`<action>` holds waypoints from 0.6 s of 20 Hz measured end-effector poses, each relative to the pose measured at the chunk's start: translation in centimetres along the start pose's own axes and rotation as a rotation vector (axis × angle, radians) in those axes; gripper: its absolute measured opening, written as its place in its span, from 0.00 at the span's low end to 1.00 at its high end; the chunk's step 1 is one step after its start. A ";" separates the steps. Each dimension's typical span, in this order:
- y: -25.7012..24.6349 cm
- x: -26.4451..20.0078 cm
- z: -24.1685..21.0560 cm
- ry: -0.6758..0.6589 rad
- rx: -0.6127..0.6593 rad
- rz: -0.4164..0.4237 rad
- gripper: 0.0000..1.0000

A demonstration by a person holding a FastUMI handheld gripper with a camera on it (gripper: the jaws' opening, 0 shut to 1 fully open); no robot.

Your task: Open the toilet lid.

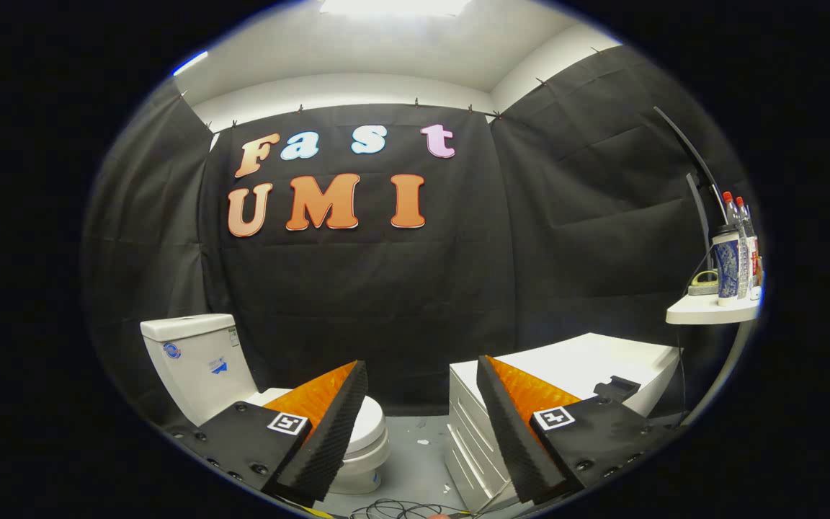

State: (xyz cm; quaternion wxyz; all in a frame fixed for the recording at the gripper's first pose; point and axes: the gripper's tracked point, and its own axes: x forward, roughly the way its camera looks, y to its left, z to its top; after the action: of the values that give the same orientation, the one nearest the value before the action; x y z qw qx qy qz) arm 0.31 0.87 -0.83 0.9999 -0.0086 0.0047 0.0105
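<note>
Noted at far left: white toilet (199,364) with cistern against the black cloth wall, bowl and closed toilet lid (370,425) lying flat behind and just beyond the left finger, largely hidden by it; lid judged rigid moulded plastic, light, smooth and likely slippery, hinged at the cistern side; best taken at the front rim, farthest from the hinge, with one finger slipped under the lip or the edge pinched thinly; risk judged of the edge sliding out of the grip. Centre: tongs (422,378) spread wide, holding nothing, tips well apart and short of the lid; grey floor (422,450) between them, with loose black cables (393,510) lying near. Right of the tongs: white cabinet (602,360) with drawers, standing beside the right finger. Far right: small white shelf (710,311) carrying bottles (735,252), well apart from the toilet.
</note>
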 end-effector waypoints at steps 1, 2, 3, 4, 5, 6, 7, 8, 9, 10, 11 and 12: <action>0.2 -0.1 0.1 -0.002 -0.003 0.003 0.98; 0.4 -0.2 0.4 -0.008 -0.006 0.006 0.98; 0.6 -0.2 0.8 -0.018 -0.007 0.008 0.98; 0.7 0.0 1.1 -0.021 -0.002 0.009 0.98; 1.1 0.2 1.4 -0.022 0.010 0.020 0.98; 1.7 0.4 1.8 -0.025 0.022 0.030 0.98; 1.9 0.8 2.2 -0.032 0.027 0.034 0.98; 2.0 1.2 2.6 -0.038 0.019 0.037 0.98; 2.2 1.7 2.8 -0.040 0.008 0.040 0.98; 2.4 2.0 3.0 -0.040 0.003 0.048 0.98; 2.9 2.5 3.4 -0.040 0.007 0.060 0.98; 3.5 2.9 3.6 -0.042 0.016 0.073 0.98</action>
State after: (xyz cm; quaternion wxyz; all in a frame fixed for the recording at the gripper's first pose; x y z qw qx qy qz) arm 3.22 4.45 2.70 0.9988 0.0000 -0.0157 0.0472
